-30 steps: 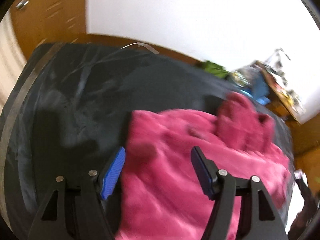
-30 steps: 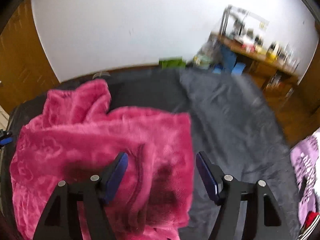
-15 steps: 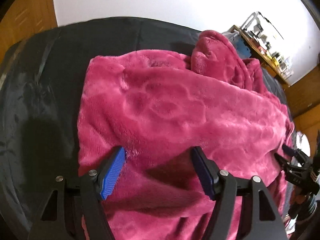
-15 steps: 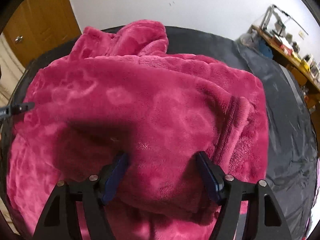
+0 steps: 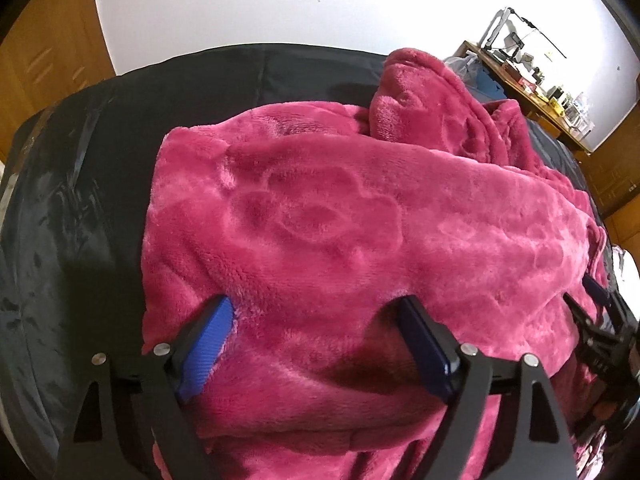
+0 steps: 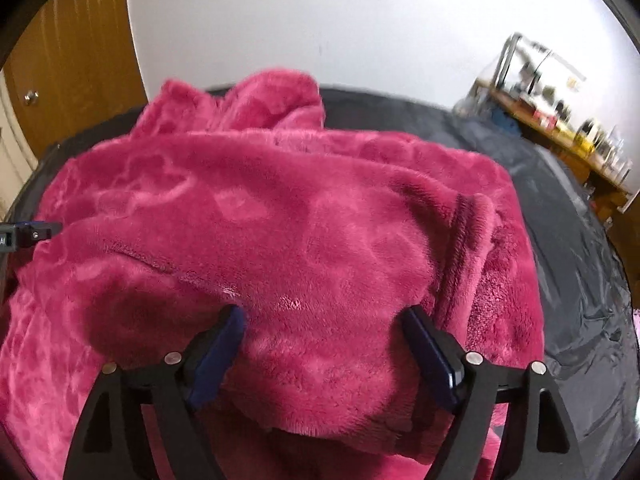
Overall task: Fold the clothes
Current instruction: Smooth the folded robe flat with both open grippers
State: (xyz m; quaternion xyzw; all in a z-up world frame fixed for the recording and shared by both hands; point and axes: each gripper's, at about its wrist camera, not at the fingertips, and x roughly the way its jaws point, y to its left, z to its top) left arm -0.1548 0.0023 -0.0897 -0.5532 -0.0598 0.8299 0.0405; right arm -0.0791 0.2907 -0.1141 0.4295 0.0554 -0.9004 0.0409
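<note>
A magenta fleece garment (image 5: 340,208) lies folded over on a black-covered bed (image 5: 80,200), with a bunched part at its far edge. My left gripper (image 5: 314,308) points steeply down at the near fold; its jaws are opening, with a ridge of fleece between the blue pads. In the right wrist view the same garment (image 6: 280,208) fills the frame. My right gripper (image 6: 324,314) is also opening, with a hump of fleece between its pads. Each gripper shows at the edge of the other's view: the right gripper (image 5: 596,320) and the left gripper (image 6: 28,234).
Bare black cover (image 6: 580,260) stretches to the right of the garment and also to its left. A white wall stands behind the bed. A wooden door (image 6: 72,60) is at the left, and a cluttered wooden desk (image 5: 532,84) at the back right.
Both grippers have sunk down close onto the garment, which now lies spread and folded on the bed. Both pairs of jaws stand wider than half a second ago.
</note>
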